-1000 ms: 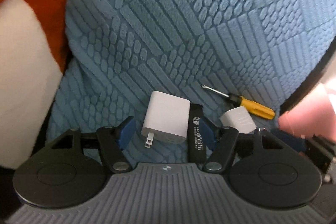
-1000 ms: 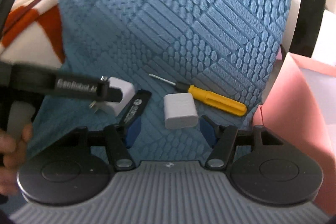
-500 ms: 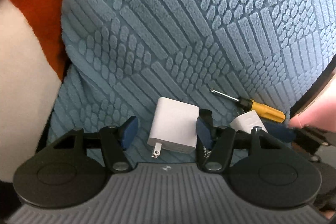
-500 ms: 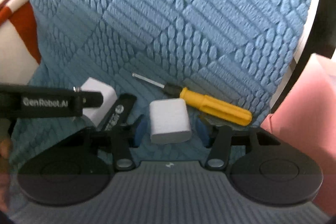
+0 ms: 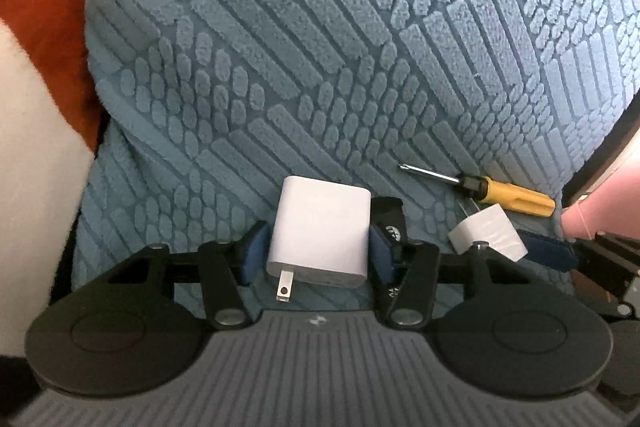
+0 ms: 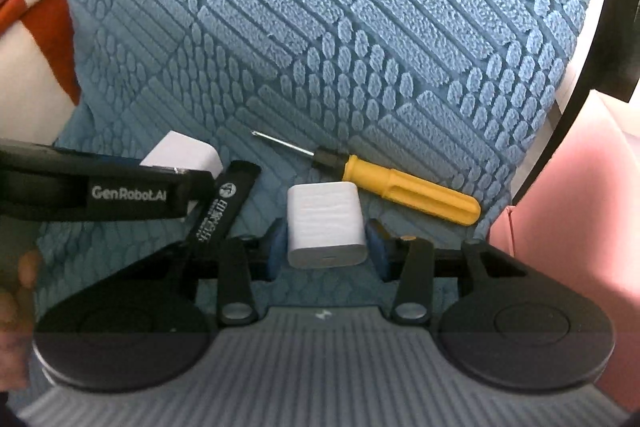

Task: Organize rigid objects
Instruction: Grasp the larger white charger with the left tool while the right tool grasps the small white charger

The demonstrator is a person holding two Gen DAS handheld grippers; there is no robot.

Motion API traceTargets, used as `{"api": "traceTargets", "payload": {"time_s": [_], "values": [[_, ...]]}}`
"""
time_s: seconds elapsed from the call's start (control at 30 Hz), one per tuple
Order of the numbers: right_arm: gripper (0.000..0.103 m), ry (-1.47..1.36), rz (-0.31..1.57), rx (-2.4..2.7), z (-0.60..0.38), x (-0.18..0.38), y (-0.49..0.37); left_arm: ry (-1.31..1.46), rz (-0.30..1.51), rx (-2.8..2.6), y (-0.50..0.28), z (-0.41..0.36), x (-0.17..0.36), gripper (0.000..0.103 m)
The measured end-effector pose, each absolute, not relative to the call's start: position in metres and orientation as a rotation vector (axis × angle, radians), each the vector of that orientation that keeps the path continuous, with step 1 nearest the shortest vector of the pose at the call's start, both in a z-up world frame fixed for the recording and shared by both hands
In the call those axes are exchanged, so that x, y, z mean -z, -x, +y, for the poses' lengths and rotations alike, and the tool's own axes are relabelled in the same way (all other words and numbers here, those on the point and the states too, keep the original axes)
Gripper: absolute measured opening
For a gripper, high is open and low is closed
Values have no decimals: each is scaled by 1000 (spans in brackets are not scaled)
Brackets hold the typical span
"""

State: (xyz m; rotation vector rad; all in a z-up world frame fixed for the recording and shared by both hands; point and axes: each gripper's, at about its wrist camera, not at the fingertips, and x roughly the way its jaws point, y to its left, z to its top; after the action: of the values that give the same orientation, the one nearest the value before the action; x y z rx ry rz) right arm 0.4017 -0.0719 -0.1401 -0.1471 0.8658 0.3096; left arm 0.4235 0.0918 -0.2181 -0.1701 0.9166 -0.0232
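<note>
Sitting low in the centre of the left wrist view, the white charger (image 5: 320,239) lies flat on the blue textured cloth (image 5: 320,47), its metal prong pointing toward the bottom of the frame. The left gripper (image 5: 318,251) has just been closing on it, and now both blue fingers (image 5: 253,251) press against its two sides, so the charger is clamped between them.

Over in the right wrist view, the smaller white adapter (image 6: 325,223) sits low in the centre, and the right gripper (image 6: 326,247) has its blue fingers (image 6: 377,243) narrowed right in beside it; the jaws have just been closing, and the pads look to be touching its sides, a snug hold.

Just left of the adapter there, a black strip with white lettering (image 6: 224,203) lies at a slant, its lower end tucked under the gripper frame. Above and right of the adapter lies the yellow-handled screwdriver (image 6: 404,187), its thin metal shaft pointing to the upper left; the handle passes very near the adapter's top corner, though contact is hard to judge.

At the left edge of the right wrist view, the black body of the left gripper reaches in, with the charger partly hidden behind it and part of a hand (image 6: 18,291) below. A pink box (image 6: 560,195) fills the right edge, and an orange and cream blanket (image 5: 36,87) lies along the left of the left wrist view.
</note>
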Motion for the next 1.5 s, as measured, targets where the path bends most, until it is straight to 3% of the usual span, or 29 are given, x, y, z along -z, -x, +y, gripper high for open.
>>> {"api": "traceTargets", "payload": {"time_s": [0.37, 1.5], "values": [[46, 154, 902, -333, -83, 134, -375, 220, 907, 32, -392, 86, 185, 57], [45, 143, 987, -306, -117, 97, -223, 436, 1006, -24, -205, 103, 167, 56]]}}
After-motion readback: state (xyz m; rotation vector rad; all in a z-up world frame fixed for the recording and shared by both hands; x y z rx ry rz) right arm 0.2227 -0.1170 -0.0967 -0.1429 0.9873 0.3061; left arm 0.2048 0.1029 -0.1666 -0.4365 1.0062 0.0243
